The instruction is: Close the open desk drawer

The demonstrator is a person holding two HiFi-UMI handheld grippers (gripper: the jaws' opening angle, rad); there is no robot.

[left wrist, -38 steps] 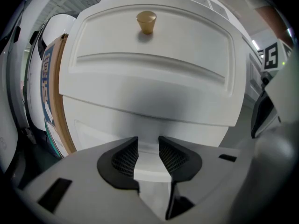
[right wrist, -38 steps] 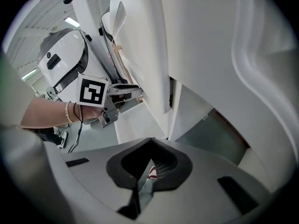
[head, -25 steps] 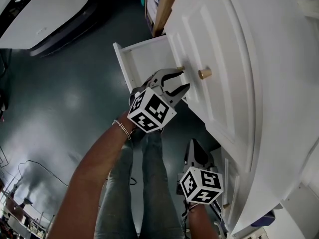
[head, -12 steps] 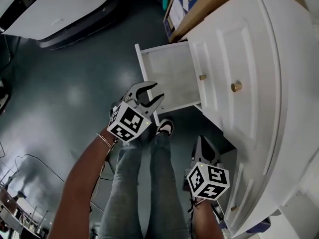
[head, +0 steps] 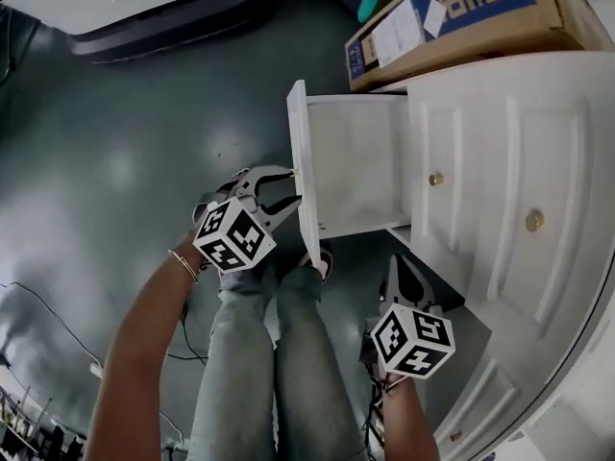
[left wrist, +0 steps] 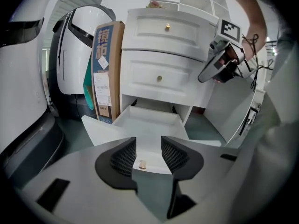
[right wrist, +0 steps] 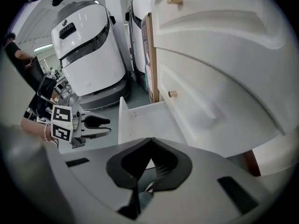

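Hanging well out, the white wooden desk drawer (head: pixel 356 166) awaits closing; left tongs (head: pixel 293 187) are opening wide, its small brass knob (left wrist: pixel 142 164) between them untouched, right tongs (head: pixel 397 265) pinched together, empty.

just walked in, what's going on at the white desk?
A person with a tool in each hand is lining up to close the open drawer of the white desk. The drawer stands pulled out and looks empty. The left tool is just in front of the drawer's front panel. Its jaws are opening, and the small knob sits between them, not touched. The right tool is shut on nothing, by the person's leg and away from the drawer.
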